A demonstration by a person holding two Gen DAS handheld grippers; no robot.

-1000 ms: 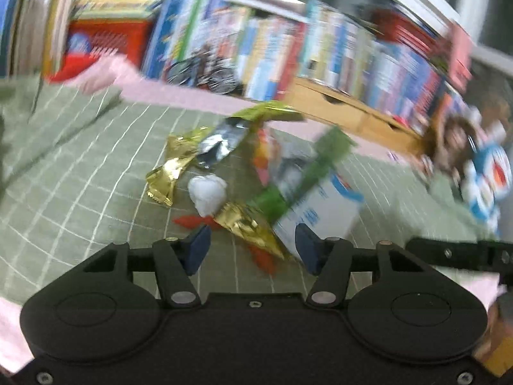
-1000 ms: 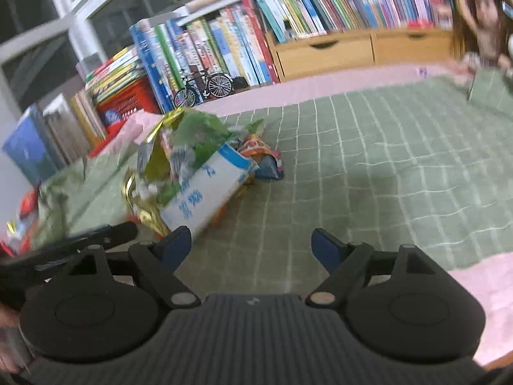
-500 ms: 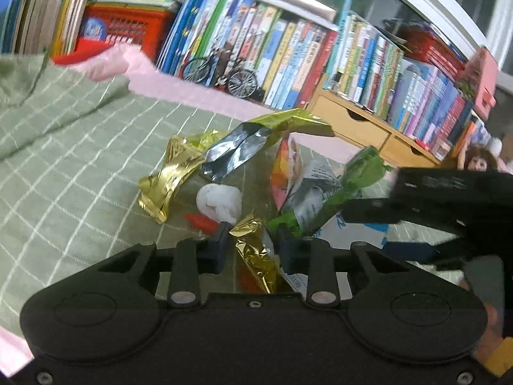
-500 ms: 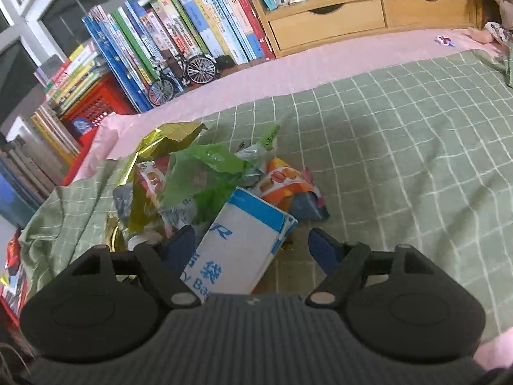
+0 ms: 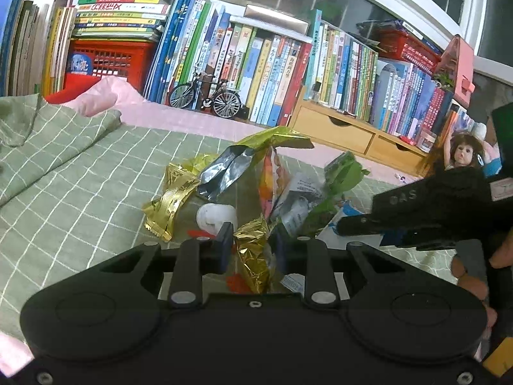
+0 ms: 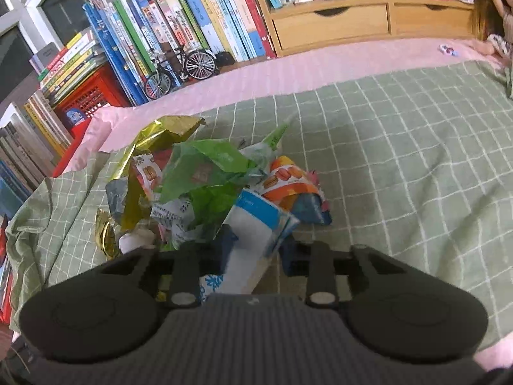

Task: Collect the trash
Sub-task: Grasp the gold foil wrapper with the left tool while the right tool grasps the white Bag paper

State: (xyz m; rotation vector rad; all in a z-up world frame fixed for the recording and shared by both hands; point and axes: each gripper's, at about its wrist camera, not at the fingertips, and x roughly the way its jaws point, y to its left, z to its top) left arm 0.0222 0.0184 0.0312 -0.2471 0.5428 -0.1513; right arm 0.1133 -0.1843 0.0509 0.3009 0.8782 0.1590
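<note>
Left wrist view: left gripper was closing on a crumpled gold wrapper, pads pressed against the foil; a second earlier stood wide apart in front of the pile.
Right wrist view: right gripper clamped on the white and blue carton; half a second earlier was open on either side of it, a second earlier well to the side.
Meaning for the task: both claws now had hold of a piece of trash, so a lift seemed the step in hand; collecting looked barely begun.
Trash pile: heaped on the green checked blanket, between the two grippers; still there were a green bag, an orange macaron wrapper, a silver-lined packet, a long gold wrapper and a white lump.
Containers: no bin or trash bag seen in either view.
Red crate: under stacked books, left of the bookshelf; contents hidden behind the grid.
Wooden drawers: shut, contents not visible.
Carton: flattened look, contents impossible to tell.
</note>
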